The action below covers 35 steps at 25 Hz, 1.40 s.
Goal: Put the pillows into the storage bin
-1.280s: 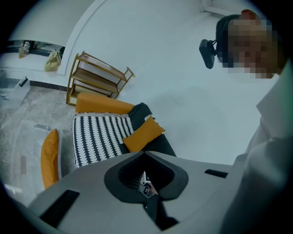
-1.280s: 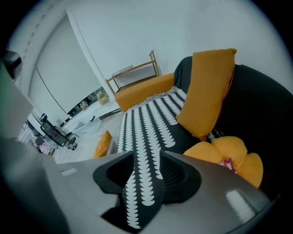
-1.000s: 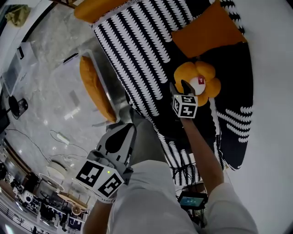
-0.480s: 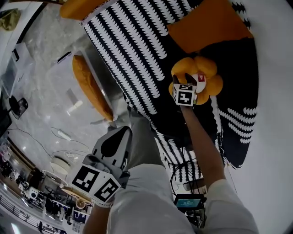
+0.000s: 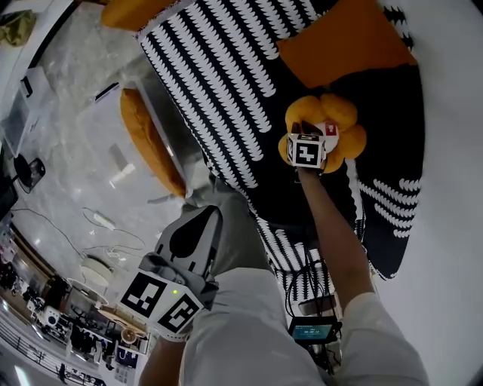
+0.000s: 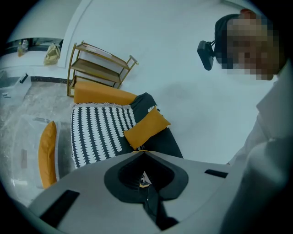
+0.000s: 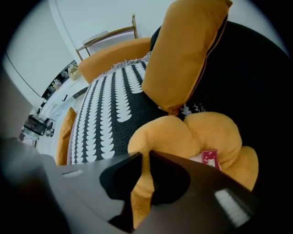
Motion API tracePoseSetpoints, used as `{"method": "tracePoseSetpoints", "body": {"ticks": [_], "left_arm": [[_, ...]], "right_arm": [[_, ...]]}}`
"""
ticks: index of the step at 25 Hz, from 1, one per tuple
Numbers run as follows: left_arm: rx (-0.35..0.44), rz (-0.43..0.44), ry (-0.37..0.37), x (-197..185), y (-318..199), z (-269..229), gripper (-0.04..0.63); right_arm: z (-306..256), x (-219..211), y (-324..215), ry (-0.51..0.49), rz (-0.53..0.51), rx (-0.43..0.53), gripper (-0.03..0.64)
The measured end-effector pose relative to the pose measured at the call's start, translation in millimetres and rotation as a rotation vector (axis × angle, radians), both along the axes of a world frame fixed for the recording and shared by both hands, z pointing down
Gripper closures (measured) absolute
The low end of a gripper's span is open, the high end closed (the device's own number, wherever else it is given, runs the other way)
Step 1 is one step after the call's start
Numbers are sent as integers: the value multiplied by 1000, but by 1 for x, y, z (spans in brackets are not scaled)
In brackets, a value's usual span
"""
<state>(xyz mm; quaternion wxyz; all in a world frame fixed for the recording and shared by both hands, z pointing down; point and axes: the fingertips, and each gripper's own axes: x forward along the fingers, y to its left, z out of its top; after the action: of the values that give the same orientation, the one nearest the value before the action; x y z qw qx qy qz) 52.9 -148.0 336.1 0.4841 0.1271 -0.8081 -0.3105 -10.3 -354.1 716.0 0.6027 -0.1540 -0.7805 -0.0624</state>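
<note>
A flower-shaped orange pillow (image 5: 344,119) (image 7: 215,132) lies on the black-and-white patterned sofa (image 5: 226,83). My right gripper (image 5: 303,130) (image 7: 144,157) is closing its jaws, and they pinch a fold of that pillow's plush edge. A square orange pillow (image 5: 343,41) (image 7: 183,50) leans just behind it. A clear storage bin (image 5: 162,113) stands on the floor beside the sofa, with an orange pillow (image 5: 147,147) (image 6: 47,153) on edge inside. My left gripper (image 5: 198,230) (image 6: 143,155) hangs near my leg, shut and empty.
An orange bolster (image 5: 139,9) (image 6: 103,95) lies along the sofa's far end. A wooden shelf rack (image 6: 98,64) stands against the wall behind it. Cables (image 5: 98,222) trail over the marble floor, and a small screen (image 5: 311,330) hangs at my waist.
My right gripper moved forward onto the flower pillow and its jaws closed on the plush edge. The left gripper stayed near my leg.
</note>
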Motion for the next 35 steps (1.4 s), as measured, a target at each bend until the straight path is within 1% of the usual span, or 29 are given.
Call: {"method": "tracePoseSetpoints", "body": {"ticks": [3,6,8,10,12,13,14,16,18,21,27,35], "left_arm": [[14,-11,-14,2,-2,-22,586],[16,-27,-37,0,-13,-45,586],[10,-30,-51,-11,-37,-58,586],[6,-31,-66,-34,-71,-73,586],[7,-37,-77,-43,-86,-75,586],[8,-42,-79,-35,-80,-67,586],[10,-48,-79,-18,-65,-55,586],[12,-59,-77,24,-27,-37,586],[21,-77,-84,52,7,-40,586],[41,-127,-108,62,39,-56,586],[31,-181,-127,80,81,-43,586],[34,-266,-155,122,130,-55,586]], "right_arm": [[-28,4,-14,10,37,-34,581],[-59,-1,-29,-16,30,-51,584],[-74,-12,-51,-24,19,-62,586],[-89,-34,-82,-28,14,-68,588],[-95,-46,-96,-34,10,-76,589],[-89,-39,-88,-36,3,-82,589],[-80,-24,-71,-38,-8,-89,589],[-67,16,-25,-42,-31,-106,589],[-78,38,15,-53,-61,-120,589],[-107,34,55,-76,-123,-133,589],[-107,50,119,-81,-204,-183,589],[-133,86,184,-91,-270,-218,589]]}}
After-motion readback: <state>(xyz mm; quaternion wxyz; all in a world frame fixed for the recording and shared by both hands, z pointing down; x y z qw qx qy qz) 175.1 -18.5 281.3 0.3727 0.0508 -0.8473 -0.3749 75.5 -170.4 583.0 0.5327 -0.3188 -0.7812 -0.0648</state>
